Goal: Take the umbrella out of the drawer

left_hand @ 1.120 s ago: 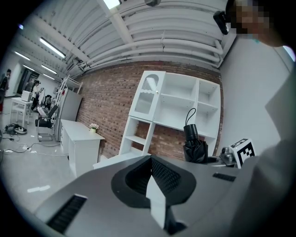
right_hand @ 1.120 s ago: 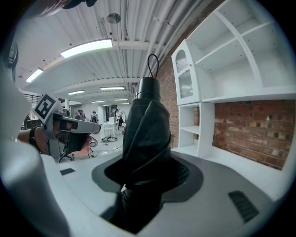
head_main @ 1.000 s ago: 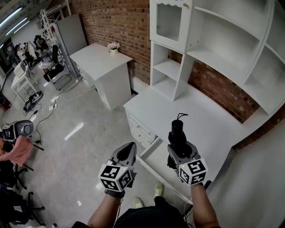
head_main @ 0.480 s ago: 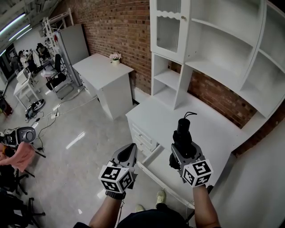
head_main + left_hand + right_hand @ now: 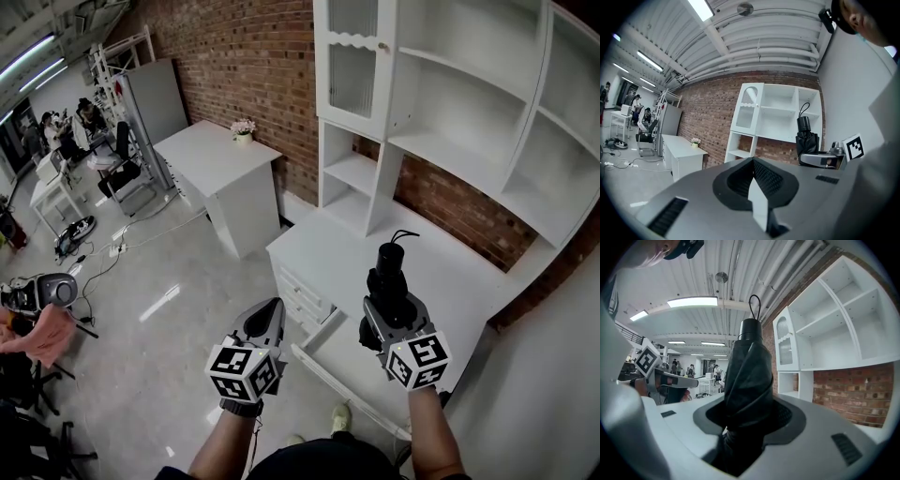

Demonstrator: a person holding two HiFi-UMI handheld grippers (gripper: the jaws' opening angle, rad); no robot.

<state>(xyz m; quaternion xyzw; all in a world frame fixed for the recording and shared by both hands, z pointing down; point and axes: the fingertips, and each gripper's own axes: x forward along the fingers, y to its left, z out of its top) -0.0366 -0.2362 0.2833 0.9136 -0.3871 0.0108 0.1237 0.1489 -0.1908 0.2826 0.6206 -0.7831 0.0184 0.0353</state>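
The folded umbrella rises higher above the open drawer, clamped in the right gripper, while the left gripper stays closed and empty, so removal looks done.

the room holds one black umbrella, one open drawer, one flower pot, one shelf unit, and two grippers: left gripper, right gripper.

The open drawer juts from the counter toward the person. Above the drawer, the right gripper and its upright umbrella fill the air. Behind the drawer, the shelf unit rises off the counter. Left of the drawer, open floor.
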